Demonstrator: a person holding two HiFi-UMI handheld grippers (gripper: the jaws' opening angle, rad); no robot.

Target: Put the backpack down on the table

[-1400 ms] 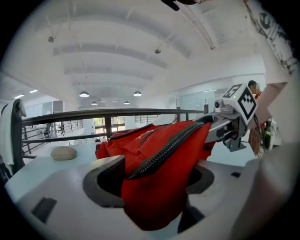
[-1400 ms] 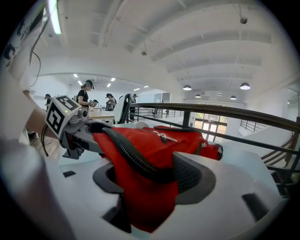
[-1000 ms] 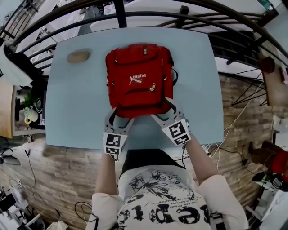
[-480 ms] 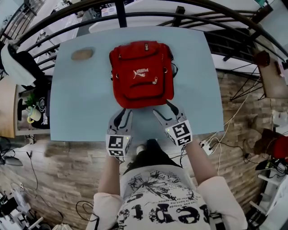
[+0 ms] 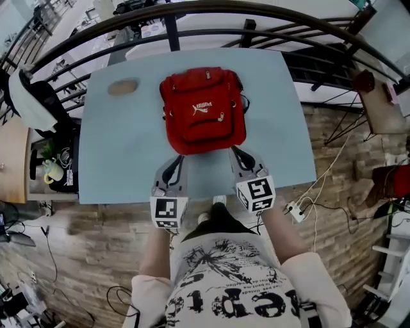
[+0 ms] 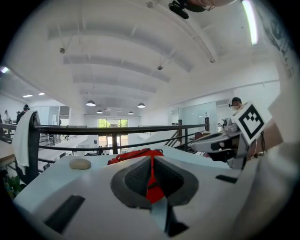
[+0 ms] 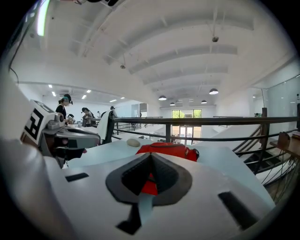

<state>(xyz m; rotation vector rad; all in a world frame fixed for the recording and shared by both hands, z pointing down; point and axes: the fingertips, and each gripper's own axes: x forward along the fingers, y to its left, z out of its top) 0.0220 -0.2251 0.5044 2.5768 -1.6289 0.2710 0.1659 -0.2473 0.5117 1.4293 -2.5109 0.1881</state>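
Note:
The red backpack (image 5: pixel 202 110) lies flat on the light blue table (image 5: pixel 122 154), its front pocket facing up. My left gripper (image 5: pixel 174 161) hovers just short of the pack's near left corner, jaws shut with nothing between them. Off the near right corner my right gripper (image 5: pixel 236 154) is likewise shut and empty. Neither touches the pack. In the left gripper view the backpack (image 6: pixel 136 154) shows low beyond the closed left gripper (image 6: pixel 151 160). In the right gripper view the backpack (image 7: pixel 166 149) lies past the closed right gripper (image 7: pixel 151 157).
A beige oval lump (image 5: pixel 123 86) rests at the table's far left. A black railing (image 5: pixel 192 13) curves behind the table. A chair draped with white cloth (image 5: pixel 29 102) stands to the left. Cables (image 5: pixel 301 208) trail on the brick floor at right.
Both grippers drew back from the backpack's near corners toward the person, lifted, and their jaws went from open to shut. The backpack stays on the table.

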